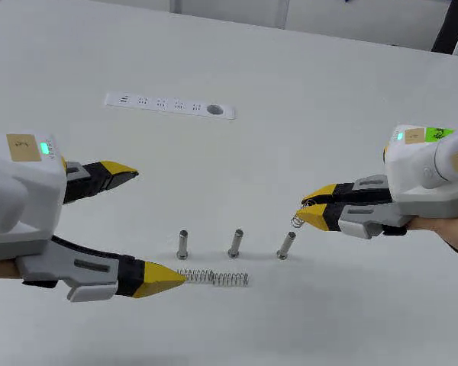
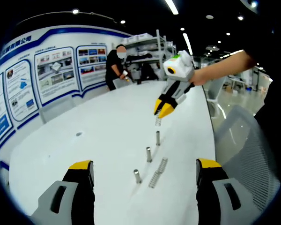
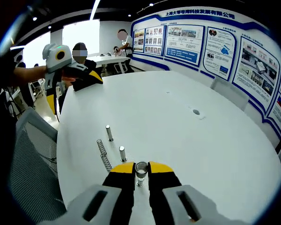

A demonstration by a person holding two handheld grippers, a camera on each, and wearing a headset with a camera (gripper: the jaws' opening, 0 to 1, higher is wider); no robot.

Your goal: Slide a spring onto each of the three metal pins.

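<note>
- The right gripper (image 1: pixel 311 209) has its yellow fingertips (image 1: pixel 320 218) clenched on the upper end of a spring (image 1: pixel 298 221). The rest of the coil hangs free below the tips.
- This spring is just above the top of the end pin (image 1: pixel 285 245), which stands beside the middle pin (image 1: pixel 235 242) on the right gripper's side. In the right gripper view the coil looks lined up over the pin, but it does not seem to be on it yet.
- The left gripper (image 1: pixel 156 226) is spread wide and grasps nothing.
- The loose springs (image 1: pixel 214 277) lie flat, end to end, just in front of the middle pin on the person's side. The lower tip of the left gripper is just beside them.
- The third pin (image 1: pixel 182 244) stands on the other side of the middle pin. All three pins are bare.
- The step in hand is probably the first spring. The next move calls for lowering it straight along the pin, and letting go only when the coil is around the shaft.
- The thin coil can bend and catch on the pin's edge.
- The pins are short, smooth, shiny metal cylinders, and the springs are fine wire with open turns.
- The table (image 1: pixel 290 114) is white and plain. A white power strip (image 1: pixel 170 105) lies beyond the middle pin, well apart.
</note>
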